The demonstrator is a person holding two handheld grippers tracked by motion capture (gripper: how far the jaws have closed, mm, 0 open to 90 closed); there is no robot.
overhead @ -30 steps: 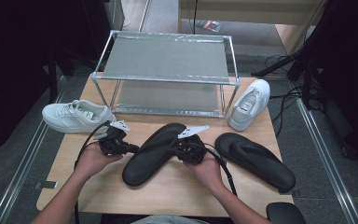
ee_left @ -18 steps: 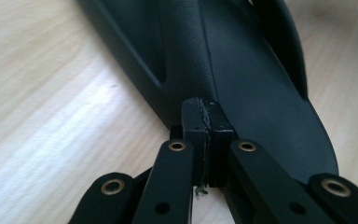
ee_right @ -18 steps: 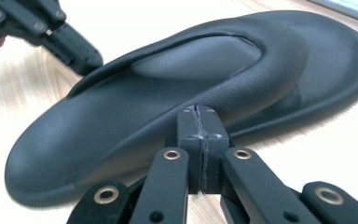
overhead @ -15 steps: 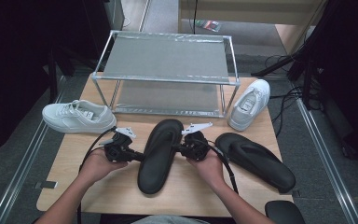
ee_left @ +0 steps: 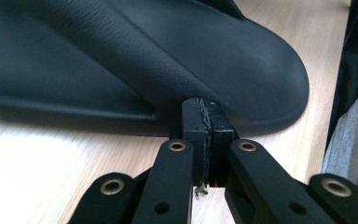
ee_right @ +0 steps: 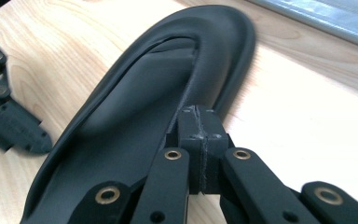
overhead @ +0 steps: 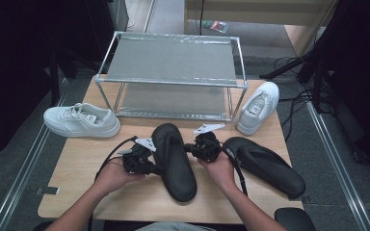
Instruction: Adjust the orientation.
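A black sandal (overhead: 176, 163) lies on the wooden table (overhead: 77, 192), toe toward the rack and heel near the person. My left gripper (overhead: 158, 169) is shut, and its tips rest against the sandal's left edge. In the left gripper view the closed jaws (ee_left: 205, 109) touch the sandal (ee_left: 121, 60) where the strap meets the sole, with nothing between them. My right gripper (overhead: 189, 148) is also shut and presses against the sandal's right side. In the right gripper view its tips (ee_right: 199, 116) sit against the strap of the sandal (ee_right: 135, 121).
A second black sandal (overhead: 265, 163) lies to the right. One white sneaker (overhead: 82, 121) sits at the left and another (overhead: 257, 107) leans by the right end of a two-tier metal shoe rack (overhead: 171, 57) at the back of the table.
The sandal has swung from a slant with its toe to the right until its toe points slightly left. My left gripper moved right and nearer the person with it; the right one barely shifted.
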